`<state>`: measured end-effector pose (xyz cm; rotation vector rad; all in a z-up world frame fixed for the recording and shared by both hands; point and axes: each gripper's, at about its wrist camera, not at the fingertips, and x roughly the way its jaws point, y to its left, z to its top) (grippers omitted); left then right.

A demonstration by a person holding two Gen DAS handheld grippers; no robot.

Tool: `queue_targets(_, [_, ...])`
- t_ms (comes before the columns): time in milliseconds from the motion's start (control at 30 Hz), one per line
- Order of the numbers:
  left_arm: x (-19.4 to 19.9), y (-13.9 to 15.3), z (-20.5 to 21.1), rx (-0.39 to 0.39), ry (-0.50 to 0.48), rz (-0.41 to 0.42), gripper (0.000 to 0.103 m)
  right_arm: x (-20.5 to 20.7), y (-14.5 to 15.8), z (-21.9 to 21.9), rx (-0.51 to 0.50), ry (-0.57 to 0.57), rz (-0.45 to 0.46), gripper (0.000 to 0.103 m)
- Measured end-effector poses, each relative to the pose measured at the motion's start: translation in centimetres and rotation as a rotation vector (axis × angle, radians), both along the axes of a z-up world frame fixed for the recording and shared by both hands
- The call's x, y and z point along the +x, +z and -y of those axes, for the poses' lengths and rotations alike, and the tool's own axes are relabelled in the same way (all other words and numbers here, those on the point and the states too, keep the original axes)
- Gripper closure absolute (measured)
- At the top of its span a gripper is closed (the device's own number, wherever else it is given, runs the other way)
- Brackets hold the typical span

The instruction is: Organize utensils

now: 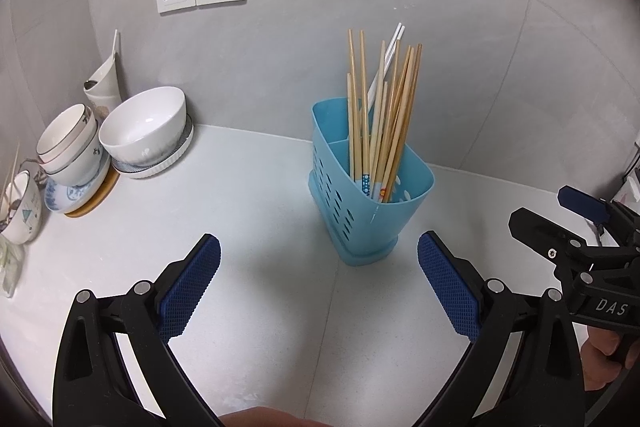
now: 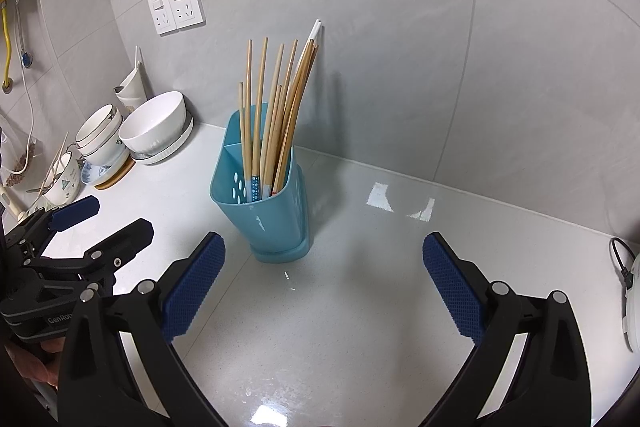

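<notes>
Hovering: both grippers hung over the counter (image 1: 248,211), spread wide and holding nothing.
Left gripper: left gripper (image 1: 319,285) had its jaws far apart, pads bare; the holder sat at 12 to 1 o'clock beyond its fingertips, not touched.
Right gripper: right gripper (image 2: 324,285) also stood wide, empty; the holder lay at 11 o'clock from it, just past its left pad.
Holder: the blue holder (image 1: 370,211) stood upright on the counter near the wall, divided into compartments.
Chopsticks: the chopsticks (image 1: 384,115) were bunched in one compartment, leaning toward 1 o'clock; a white pair stuck out at the back. The other compartments looked empty from here.
Bowls: stacked bowls (image 1: 144,131) sat at 9 to 10 o'clock, well apart from the holder.
Progress: judged near done, since no loose utensil showed on the counter.
Risk, tipping: the holder was tall, light-looking and loaded on one side; a sideways nudge from either pad could have knocked it over and spilled the sticks.
Risk, snagging: reaching in from above could have caught the leaning tips and levered sticks out.
Risk, collision: the grippers sat close side by side, so closing in together could have clashed them.
Writing: "DAS" read on the right gripper's body in the left view; "GenRo…" on the left gripper's body in the right view, the rest cut off. Bowl markings were too small to read.
</notes>
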<state>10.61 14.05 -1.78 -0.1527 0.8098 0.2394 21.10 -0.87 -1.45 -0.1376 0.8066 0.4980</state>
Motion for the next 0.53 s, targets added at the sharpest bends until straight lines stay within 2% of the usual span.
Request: queue_targets(533, [-0.06, 0.08, -0.16, 0.003, -0.007, 0.006, 0.006, 0.01, 0.03, -0.03, -0.001, 0.001, 0.0, 0.008])
